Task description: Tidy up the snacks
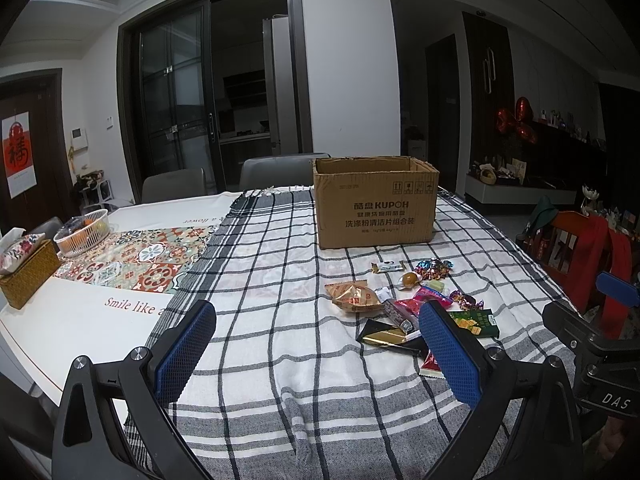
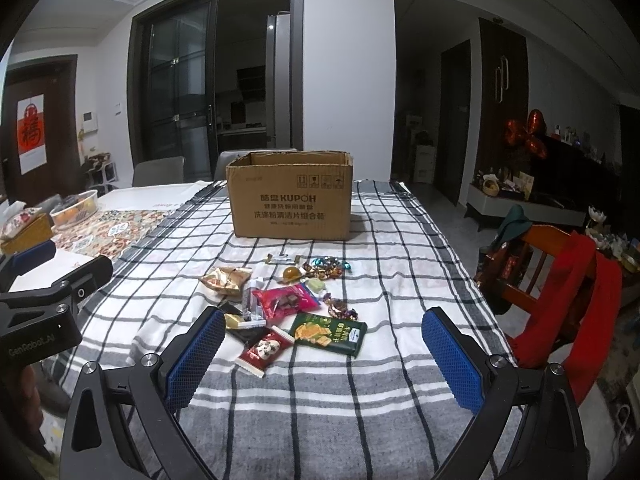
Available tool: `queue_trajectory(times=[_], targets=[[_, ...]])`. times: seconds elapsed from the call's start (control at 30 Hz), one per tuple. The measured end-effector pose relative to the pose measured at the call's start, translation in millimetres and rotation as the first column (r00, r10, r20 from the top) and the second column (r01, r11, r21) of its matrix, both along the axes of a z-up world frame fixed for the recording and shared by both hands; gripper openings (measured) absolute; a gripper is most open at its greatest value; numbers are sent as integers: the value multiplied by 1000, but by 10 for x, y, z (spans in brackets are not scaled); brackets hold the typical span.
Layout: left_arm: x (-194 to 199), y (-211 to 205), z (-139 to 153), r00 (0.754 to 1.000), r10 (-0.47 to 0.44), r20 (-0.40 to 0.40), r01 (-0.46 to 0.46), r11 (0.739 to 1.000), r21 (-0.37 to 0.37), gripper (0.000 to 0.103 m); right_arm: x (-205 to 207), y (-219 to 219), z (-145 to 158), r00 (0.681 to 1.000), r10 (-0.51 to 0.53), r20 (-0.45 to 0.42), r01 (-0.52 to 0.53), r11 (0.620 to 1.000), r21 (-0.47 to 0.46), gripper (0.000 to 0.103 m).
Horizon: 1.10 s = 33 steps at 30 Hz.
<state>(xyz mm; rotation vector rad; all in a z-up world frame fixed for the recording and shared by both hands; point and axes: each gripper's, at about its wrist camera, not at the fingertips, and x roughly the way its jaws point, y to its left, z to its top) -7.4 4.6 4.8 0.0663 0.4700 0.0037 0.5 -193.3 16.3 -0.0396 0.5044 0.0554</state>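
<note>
Both grippers, left (image 1: pixel 320 354) and right (image 2: pixel 326 354), hover spread wide and empty. The snacks (image 2: pixel 288 300) lie mid-frame, just beyond the right gripper's fingertips (loose pile on plaid cloth (image 2: pixel 280 412)). The box (image 2: pixel 290 196) stands behind, upper centre.

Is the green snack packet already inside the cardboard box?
No, the green snack packet lies on the checked cloth, in front of the cardboard box.

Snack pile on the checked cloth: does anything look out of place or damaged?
The snacks lie scattered loose on the checked cloth, some overlapping, in front of the open cardboard box, not in it. The box's top rim looks worn and uneven. No wrapper looks torn or spilled.
</note>
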Motion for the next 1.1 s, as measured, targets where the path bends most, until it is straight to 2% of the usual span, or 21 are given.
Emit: queue_trajectory(times=[0.83, 0.97, 1.1], targets=[[15, 2, -5, 1000, -7, -3, 7, 1000, -2, 103, 12, -1, -14, 1000, 1, -5, -1, 1000, 1, 100], [75, -40, -19, 999, -29, -14, 29, 1000, 3, 103, 52, -42, -72, 1000, -1, -21, 1, 1000, 15, 100], [193, -164, -44, 995, -94, -33, 95, 995, 27, 101, 174, -103, -148, 999, -1, -43, 1, 1000, 14, 100]])
